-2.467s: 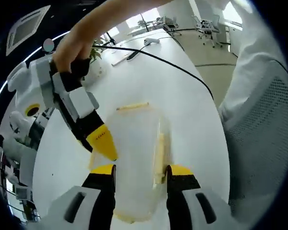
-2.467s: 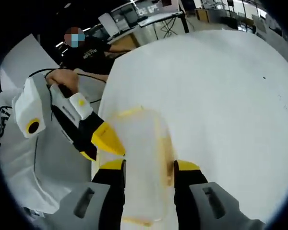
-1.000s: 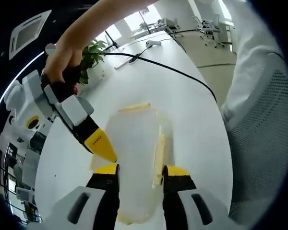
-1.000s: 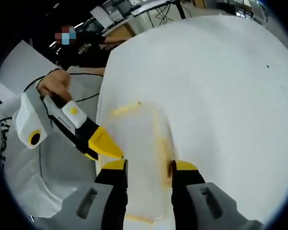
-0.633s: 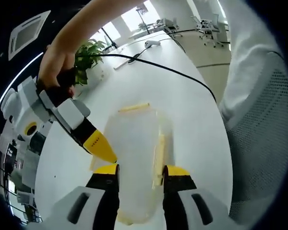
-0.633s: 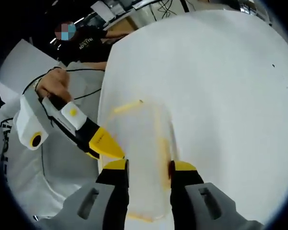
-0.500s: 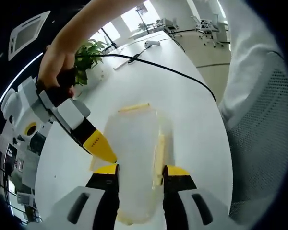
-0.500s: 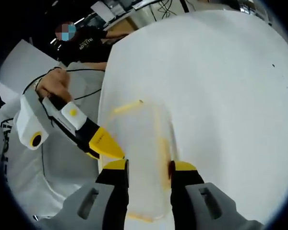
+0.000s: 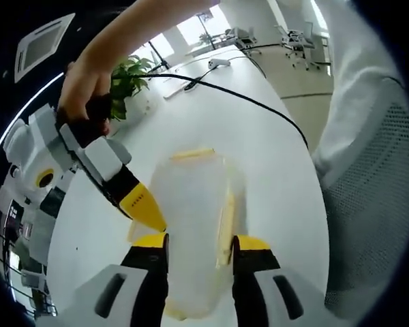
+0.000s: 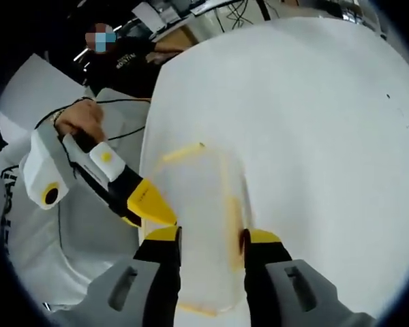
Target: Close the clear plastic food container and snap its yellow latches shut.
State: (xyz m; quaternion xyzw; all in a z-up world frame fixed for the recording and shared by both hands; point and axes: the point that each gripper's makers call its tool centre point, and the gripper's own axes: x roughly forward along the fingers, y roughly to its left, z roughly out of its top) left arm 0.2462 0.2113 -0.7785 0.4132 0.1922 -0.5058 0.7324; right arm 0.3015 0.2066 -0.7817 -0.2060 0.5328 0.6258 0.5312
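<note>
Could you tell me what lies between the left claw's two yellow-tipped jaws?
In the left gripper view, the clear plastic food container on the white table lies between the jaws of the left claw, with a yellow latch along its side.

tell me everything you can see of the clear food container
The clear food container is a rectangular box of cloudy see-through plastic, lid on, lying flat on the white table. Yellow latches run along its edges: one at the far end, one along a long side. Each gripper's yellow-tipped fingers straddle it, and the other gripper's tip meets its side.
</note>
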